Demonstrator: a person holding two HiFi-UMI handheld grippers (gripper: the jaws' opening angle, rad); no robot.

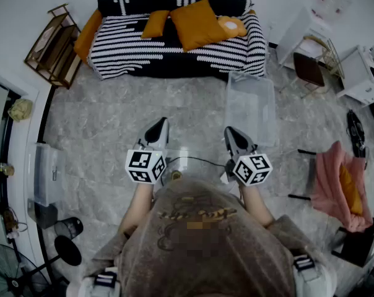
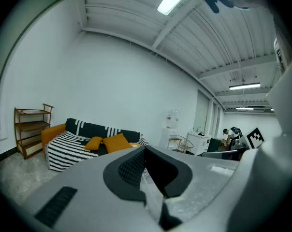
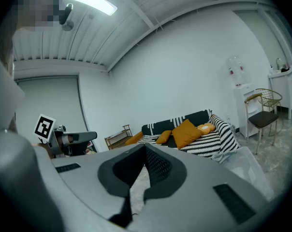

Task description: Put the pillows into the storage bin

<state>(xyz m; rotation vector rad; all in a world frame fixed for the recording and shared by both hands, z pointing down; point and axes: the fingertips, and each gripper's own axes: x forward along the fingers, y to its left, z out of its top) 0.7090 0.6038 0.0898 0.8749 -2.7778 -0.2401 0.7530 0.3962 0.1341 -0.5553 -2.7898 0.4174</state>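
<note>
Three orange cushions lie on the black-and-white striped sofa point(image 1: 174, 51) at the far side of the room. A large square orange fabric pillow point(image 1: 199, 23) leans in the middle, a smaller orange pillow point(image 1: 155, 23) sits to its left, and a round orange-and-white cushion point(image 1: 231, 25) touches its right edge. The clear plastic storage bin point(image 1: 250, 110) stands empty on the grey marble floor point(image 1: 113, 122), just in front of the sofa's right end. None of the task is done yet. The left gripper point(image 1: 159, 124) and right gripper point(image 1: 230, 132) are both clenched on nothing and held close to the person, well apart from the sofa. The likeliest trouble is the grasp itself: these pillows look soft and bulky, so a narrow two-jaw pinch on a corner may slip and drop one on the floor short of the bin. Pulling out the big pillow could also drag the round cushion with it, since the two touch. The bin looks narrow beside that pillow (only a guess from above), so the pillow may perch on the rim or tip the light container instead of settling inside. A thin dark cable point(image 1: 199, 160) on the floor between the grippers could catch a foot on the walk forward.
</note>
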